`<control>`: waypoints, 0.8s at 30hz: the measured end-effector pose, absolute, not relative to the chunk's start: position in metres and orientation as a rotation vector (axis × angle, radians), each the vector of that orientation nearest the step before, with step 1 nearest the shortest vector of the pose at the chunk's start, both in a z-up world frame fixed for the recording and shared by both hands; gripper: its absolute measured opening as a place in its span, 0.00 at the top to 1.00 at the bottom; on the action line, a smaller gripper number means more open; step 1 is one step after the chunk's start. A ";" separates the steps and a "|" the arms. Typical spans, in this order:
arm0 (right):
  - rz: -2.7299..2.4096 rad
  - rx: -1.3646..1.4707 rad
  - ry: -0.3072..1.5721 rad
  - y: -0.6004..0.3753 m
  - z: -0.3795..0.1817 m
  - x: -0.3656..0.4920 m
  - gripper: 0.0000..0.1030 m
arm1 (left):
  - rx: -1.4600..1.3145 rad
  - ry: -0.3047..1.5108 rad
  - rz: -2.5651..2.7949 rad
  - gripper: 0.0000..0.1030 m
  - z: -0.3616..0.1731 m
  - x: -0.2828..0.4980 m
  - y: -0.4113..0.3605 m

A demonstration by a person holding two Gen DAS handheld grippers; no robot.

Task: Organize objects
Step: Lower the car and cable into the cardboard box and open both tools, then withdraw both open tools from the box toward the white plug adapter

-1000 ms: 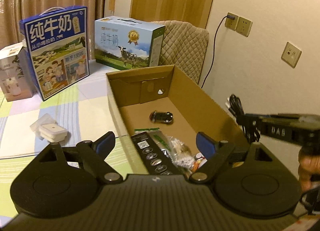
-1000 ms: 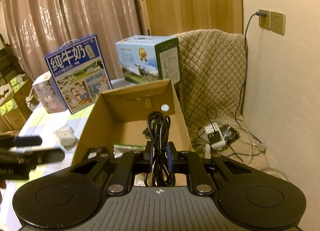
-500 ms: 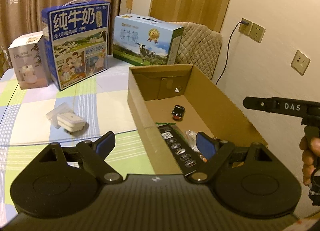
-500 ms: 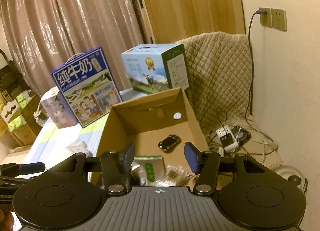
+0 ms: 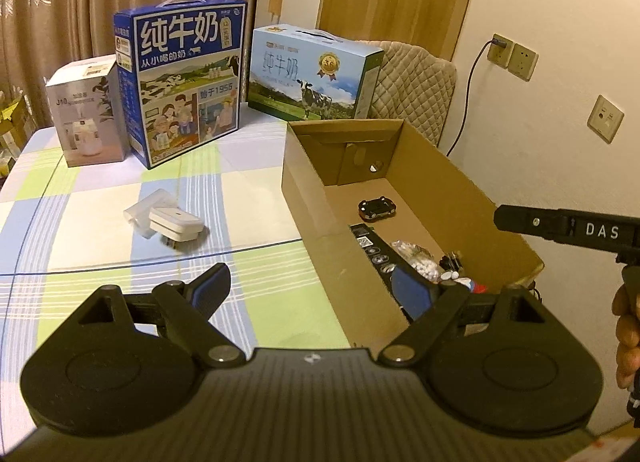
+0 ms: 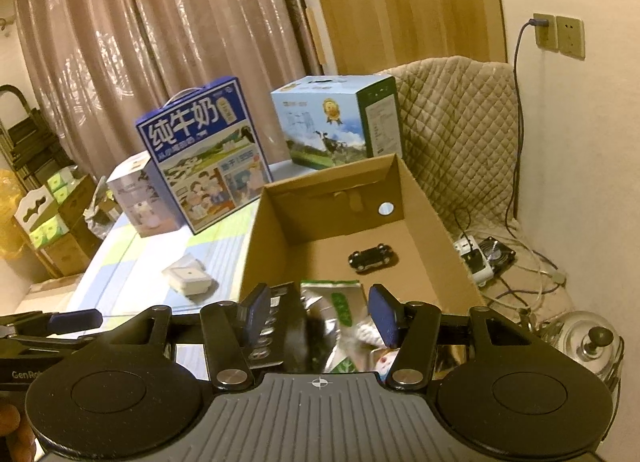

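I have both grippers hanging above the near end of the cardboard box [image 5: 472, 197], and neither holds anything. The left gripper [image 5: 320, 286] has its fingers spread wide, one over the checked surface [image 5: 100, 197] and the other over the box's near corner, touching nothing I can see. The right gripper [image 6: 318, 312] is spread too, above the clutter in the box: a green and silver foil packet [image 6: 336, 302], a flat black card with round icons [image 5: 372, 246], a bag of small white beads [image 5: 416, 258] and, farther in, a small black toy car [image 6: 373, 256] alone on the box floor.

What I judge is left to tidy is the white charger [image 5: 176, 223], lying on its side on the surface to the left of the box, well apart from it, resting against a white packet. I cannot tell whether the two are joined. It looks like a hard plastic block, light and stiff, with smooth sides that could slip, so I would take it across its two flat faces near the middle, not by the prongs or the thin packet. My left fingers seem open wide enough to straddle it.

The two milk cartons and the grey box at the far edge look too bulky for these fingers.
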State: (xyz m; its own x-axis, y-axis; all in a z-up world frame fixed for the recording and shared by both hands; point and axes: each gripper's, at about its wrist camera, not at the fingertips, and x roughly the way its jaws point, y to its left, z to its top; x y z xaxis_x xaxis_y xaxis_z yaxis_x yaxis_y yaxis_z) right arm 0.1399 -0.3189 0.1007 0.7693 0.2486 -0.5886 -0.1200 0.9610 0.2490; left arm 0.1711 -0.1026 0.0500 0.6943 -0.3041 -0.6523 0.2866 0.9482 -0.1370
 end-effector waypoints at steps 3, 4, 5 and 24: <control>0.207 0.195 0.662 -0.311 0.104 0.132 0.50 | -0.022 0.725 -0.327 0.17 0.054 0.163 -0.095; 0.210 0.191 0.662 -0.308 0.106 0.128 0.50 | -0.022 0.722 -0.323 0.17 0.055 0.159 -0.091; 0.213 0.187 0.662 -0.304 0.107 0.126 0.50 | -0.024 0.720 -0.319 0.17 0.057 0.156 -0.088; 0.365 0.116 0.663 -0.214 0.116 0.100 0.49 | -0.040 0.712 -0.177 0.15 0.063 0.103 0.012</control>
